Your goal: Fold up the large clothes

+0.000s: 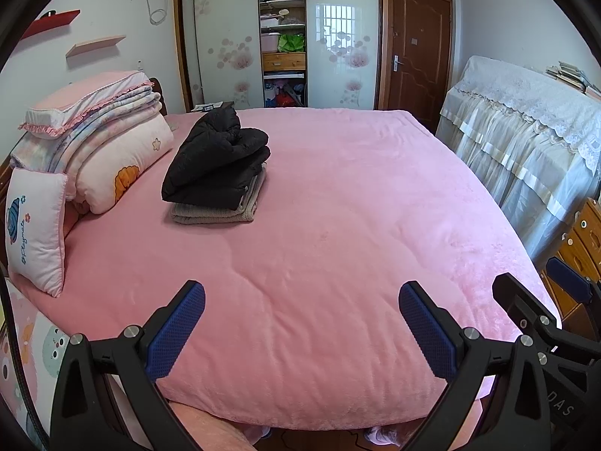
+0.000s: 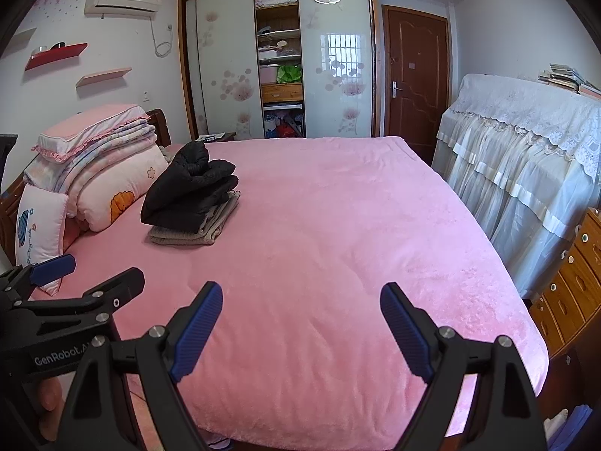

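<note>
A folded black padded jacket (image 1: pixel 219 161) lies on top of folded grey knitwear (image 1: pixel 221 210) at the far left of the pink bed (image 1: pixel 338 244); the stack also shows in the right wrist view, jacket (image 2: pixel 189 191) on knitwear (image 2: pixel 203 231). My left gripper (image 1: pixel 302 300) is open and empty above the bed's near edge, far from the stack. My right gripper (image 2: pixel 302 302) is open and empty beside it. The right gripper shows at the right edge of the left wrist view (image 1: pixel 533 285), and the left gripper at the left edge of the right wrist view (image 2: pixel 94 270).
Folded quilts and pillows (image 1: pixel 94 143) are piled at the headboard on the left. A lace-covered cabinet (image 1: pixel 526 143) stands right of the bed, with a wooden drawer unit (image 2: pixel 571 285) nearer. A wardrobe (image 1: pixel 281 37) and a brown door (image 1: pixel 419 52) stand behind.
</note>
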### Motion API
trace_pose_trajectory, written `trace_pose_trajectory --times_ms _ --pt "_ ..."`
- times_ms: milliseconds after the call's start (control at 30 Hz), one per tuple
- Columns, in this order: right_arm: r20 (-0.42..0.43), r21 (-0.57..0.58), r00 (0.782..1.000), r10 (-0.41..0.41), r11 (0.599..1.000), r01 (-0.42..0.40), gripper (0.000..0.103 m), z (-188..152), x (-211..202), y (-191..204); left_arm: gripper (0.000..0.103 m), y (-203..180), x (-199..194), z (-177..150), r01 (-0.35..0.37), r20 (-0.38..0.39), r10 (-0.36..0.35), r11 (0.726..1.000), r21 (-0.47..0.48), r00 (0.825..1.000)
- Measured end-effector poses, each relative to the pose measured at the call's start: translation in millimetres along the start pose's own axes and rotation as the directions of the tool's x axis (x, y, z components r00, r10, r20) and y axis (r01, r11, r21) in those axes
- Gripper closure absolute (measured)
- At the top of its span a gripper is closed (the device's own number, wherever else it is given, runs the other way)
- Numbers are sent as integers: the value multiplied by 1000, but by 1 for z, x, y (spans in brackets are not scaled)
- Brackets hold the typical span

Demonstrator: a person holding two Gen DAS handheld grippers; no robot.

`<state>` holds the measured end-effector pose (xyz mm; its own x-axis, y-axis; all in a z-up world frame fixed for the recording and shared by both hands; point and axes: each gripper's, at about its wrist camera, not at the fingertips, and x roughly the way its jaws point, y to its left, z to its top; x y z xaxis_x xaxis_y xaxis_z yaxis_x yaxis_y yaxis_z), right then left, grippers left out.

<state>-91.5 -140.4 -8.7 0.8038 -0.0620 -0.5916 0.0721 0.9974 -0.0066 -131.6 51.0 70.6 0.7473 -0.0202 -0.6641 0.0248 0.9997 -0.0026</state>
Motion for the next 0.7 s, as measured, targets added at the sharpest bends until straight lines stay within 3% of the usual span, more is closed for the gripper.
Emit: trace_pose_trajectory --times_ms 700 --pt "1 0 1000 -2 1000 2 16 -1 0 2 1 5 1 0 2 -10 -2 1000 -3 1000"
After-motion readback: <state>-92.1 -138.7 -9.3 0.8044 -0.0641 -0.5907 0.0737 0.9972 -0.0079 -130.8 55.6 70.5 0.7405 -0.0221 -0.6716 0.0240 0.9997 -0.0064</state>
